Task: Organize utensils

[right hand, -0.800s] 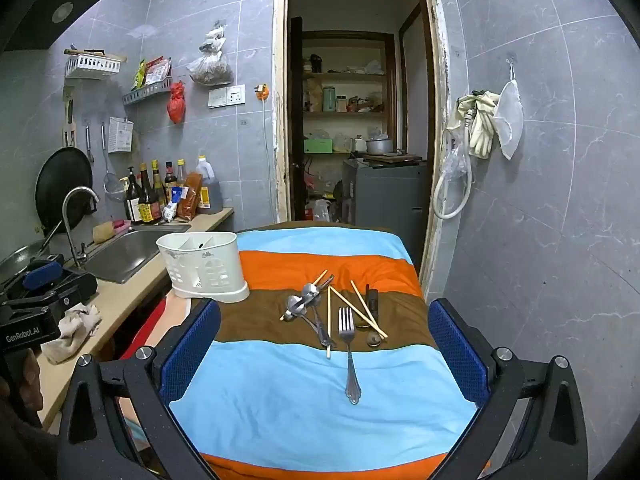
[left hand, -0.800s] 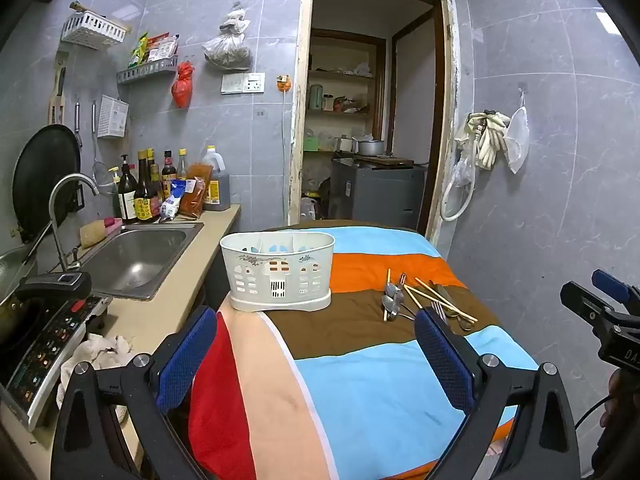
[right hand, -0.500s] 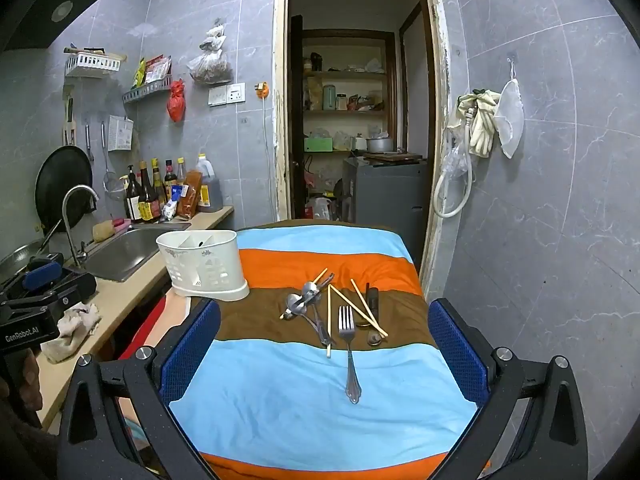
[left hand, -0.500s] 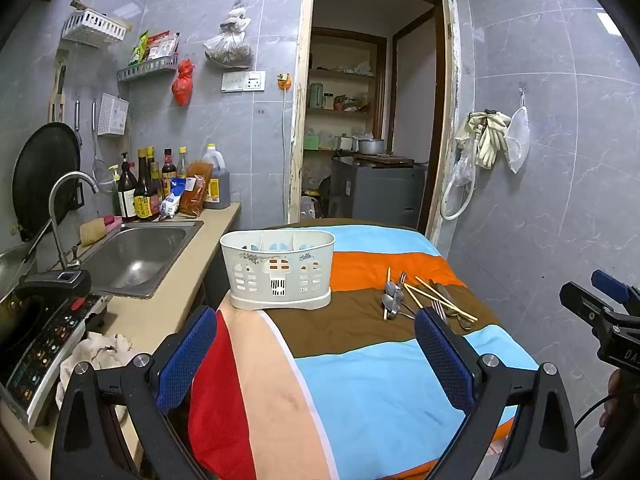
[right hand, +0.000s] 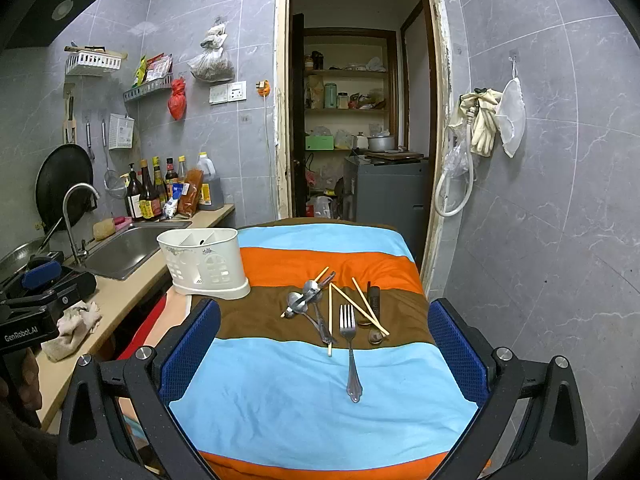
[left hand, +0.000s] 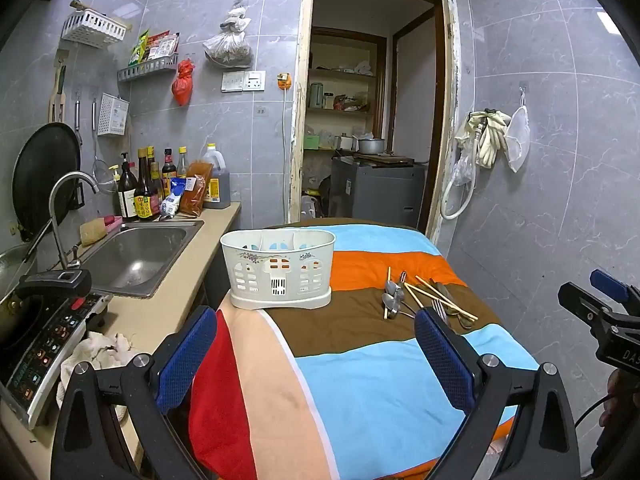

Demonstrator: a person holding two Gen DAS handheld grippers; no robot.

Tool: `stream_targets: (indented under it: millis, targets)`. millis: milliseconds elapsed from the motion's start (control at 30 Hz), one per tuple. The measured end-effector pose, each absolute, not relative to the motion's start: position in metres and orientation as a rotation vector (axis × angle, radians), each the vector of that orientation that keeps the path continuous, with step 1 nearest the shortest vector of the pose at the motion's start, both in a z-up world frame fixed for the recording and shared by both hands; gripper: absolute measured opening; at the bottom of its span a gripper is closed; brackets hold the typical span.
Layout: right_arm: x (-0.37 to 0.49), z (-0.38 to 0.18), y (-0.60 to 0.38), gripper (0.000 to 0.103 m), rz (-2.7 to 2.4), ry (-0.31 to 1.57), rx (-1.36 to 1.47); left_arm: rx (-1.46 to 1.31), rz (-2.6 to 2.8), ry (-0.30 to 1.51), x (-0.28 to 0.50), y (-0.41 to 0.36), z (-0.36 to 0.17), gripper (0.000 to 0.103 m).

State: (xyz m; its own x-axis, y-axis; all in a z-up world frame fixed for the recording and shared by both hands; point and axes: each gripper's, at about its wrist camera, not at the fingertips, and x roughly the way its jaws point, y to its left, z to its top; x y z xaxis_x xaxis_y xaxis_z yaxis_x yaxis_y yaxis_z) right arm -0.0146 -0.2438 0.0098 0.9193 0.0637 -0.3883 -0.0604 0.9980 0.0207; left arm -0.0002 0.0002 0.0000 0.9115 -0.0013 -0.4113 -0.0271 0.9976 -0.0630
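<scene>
A white plastic utensil caddy (left hand: 278, 268) (right hand: 204, 262) with empty compartments stands at the left edge of the striped cloth (right hand: 320, 396). To its right lies a loose pile of utensils (left hand: 424, 300): a fork (right hand: 349, 348), spoons (right hand: 306, 298), wooden chopsticks (right hand: 360, 306) and a dark-handled piece (right hand: 374, 296). My left gripper (left hand: 316, 352) hovers open over the cloth's near left part, short of the caddy. Above the blue stripe, my right gripper (right hand: 324, 354) also stands open, with the fork ahead of and between its fingers, untouched.
A counter on the left holds a steel sink (left hand: 138, 254), a tap (left hand: 66, 204), sauce bottles (left hand: 150, 192), an induction cooker (left hand: 44, 344) and a rag (left hand: 100, 354). An open doorway (right hand: 356, 120) lies behind the table. A tiled wall (right hand: 540, 220) with hanging gloves closes the right side.
</scene>
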Motion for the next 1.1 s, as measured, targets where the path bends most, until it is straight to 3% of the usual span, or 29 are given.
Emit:
stream_targets:
  millis: [1100]
  targets:
    - [-0.0139,0.005,-0.2404,0.102,0.065,0.405,0.008,-0.065,0.014,0.425,0.0,-0.0002,-0.0001,0.099]
